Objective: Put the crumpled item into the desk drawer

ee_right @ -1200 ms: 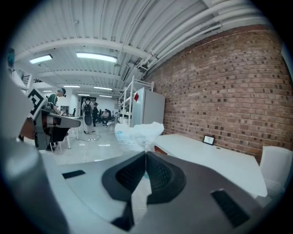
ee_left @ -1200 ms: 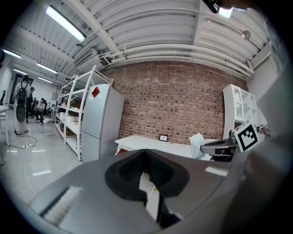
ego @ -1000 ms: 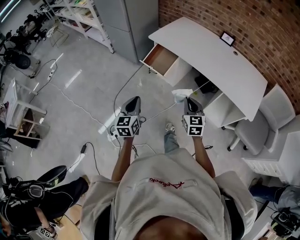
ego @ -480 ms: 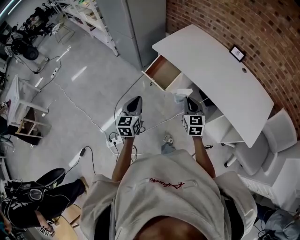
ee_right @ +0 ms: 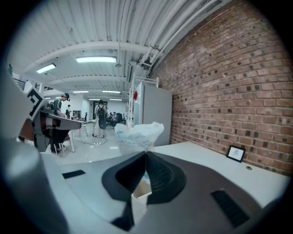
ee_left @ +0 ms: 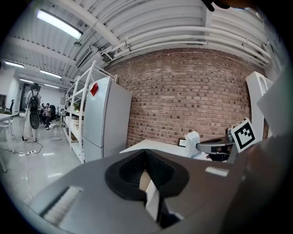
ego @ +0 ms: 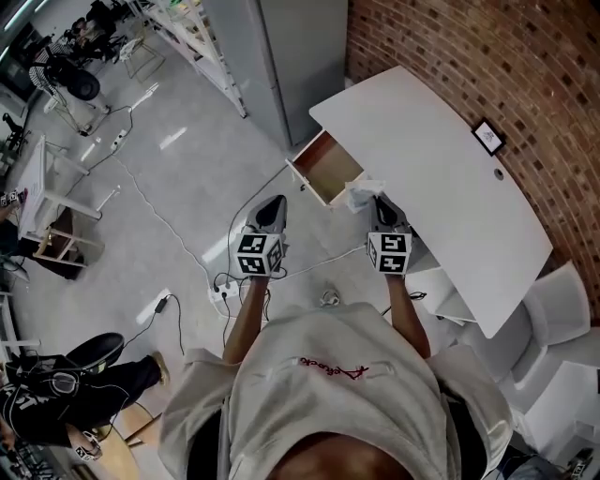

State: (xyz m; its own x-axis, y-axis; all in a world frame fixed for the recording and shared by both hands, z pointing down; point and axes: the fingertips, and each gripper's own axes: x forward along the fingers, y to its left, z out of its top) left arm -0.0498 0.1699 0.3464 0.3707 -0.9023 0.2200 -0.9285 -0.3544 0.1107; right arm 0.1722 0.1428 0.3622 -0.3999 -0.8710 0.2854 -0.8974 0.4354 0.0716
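A crumpled white plastic item (ego: 362, 193) (ee_right: 137, 133) sticks out of my right gripper (ego: 382, 203), whose jaws are shut on it. In the head view it hangs just right of the open desk drawer (ego: 326, 169), which shows a bare brown bottom. That drawer belongs to a white desk (ego: 441, 187) against the brick wall. My left gripper (ego: 271, 208) is held level with the right one, to its left above the floor, jaws shut with nothing between them. In the left gripper view the right gripper (ee_left: 219, 147) and the item (ee_left: 192, 142) appear at the right.
A grey cabinet (ego: 272, 52) stands left of the desk. Cables and a power strip (ego: 221, 289) lie on the floor below my grippers. A white chair (ego: 553, 319) sits at the desk's right end. Shelving (ego: 183, 28) and people are further off.
The desk and open drawer have come closer to my grippers in the head view. Both grippers keep their pose, and the right one still holds the crumpled item.
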